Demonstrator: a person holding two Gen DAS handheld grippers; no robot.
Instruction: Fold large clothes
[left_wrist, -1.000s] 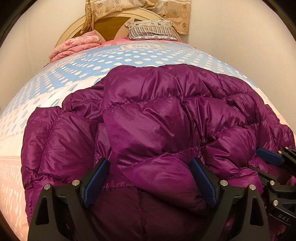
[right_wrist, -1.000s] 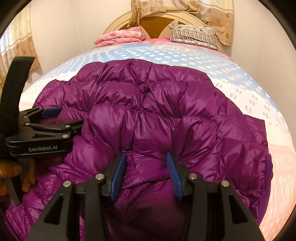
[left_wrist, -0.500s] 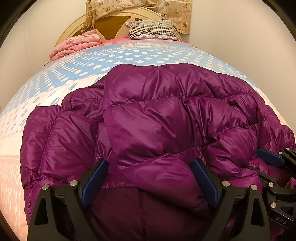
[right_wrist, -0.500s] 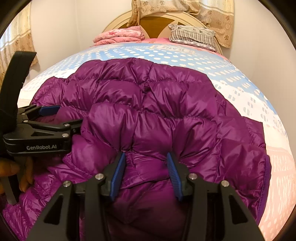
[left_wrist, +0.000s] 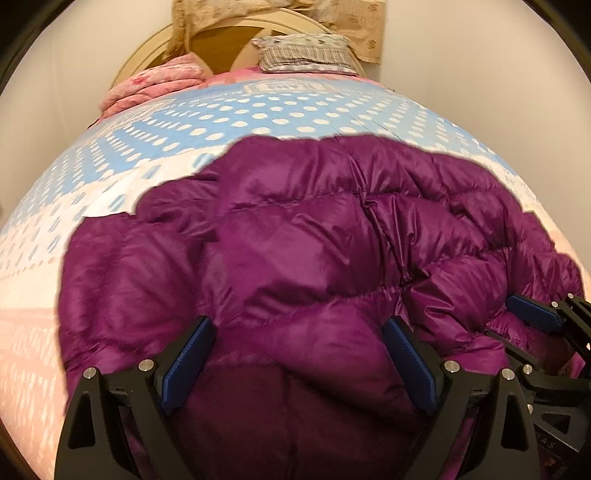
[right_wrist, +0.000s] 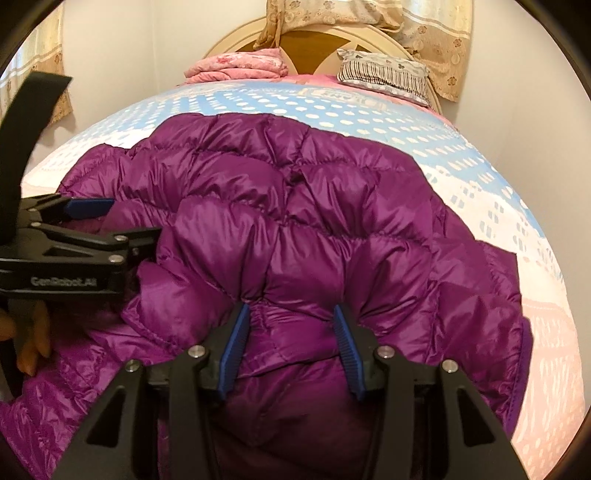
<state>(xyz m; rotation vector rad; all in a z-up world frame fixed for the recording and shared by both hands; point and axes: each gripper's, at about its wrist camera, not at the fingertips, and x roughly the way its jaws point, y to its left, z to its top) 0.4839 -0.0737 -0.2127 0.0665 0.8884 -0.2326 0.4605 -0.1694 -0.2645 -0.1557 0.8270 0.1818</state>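
A purple quilted down jacket (left_wrist: 314, 240) lies spread on the bed, with one part folded over on top of the rest. My left gripper (left_wrist: 299, 354) stands open and wide over the jacket's near edge; a puffed fold lies between its fingers. The right wrist view shows it from the side (right_wrist: 129, 219), held by a hand (right_wrist: 33, 332). My right gripper (right_wrist: 290, 332) pinches a gathered bunch of the jacket (right_wrist: 314, 221) near that edge; its jaws are opening, and the cloth still puckers against the blue pads. The right gripper (left_wrist: 517, 332) also shows at the right edge of the left wrist view.
The bed sheet (left_wrist: 258, 122) is blue with white dots and fades to pink near me. A folded pink blanket (left_wrist: 155, 85) and a striped pillow (left_wrist: 303, 51) lie by the round headboard (right_wrist: 314, 40). Walls close in on both sides of the bed.
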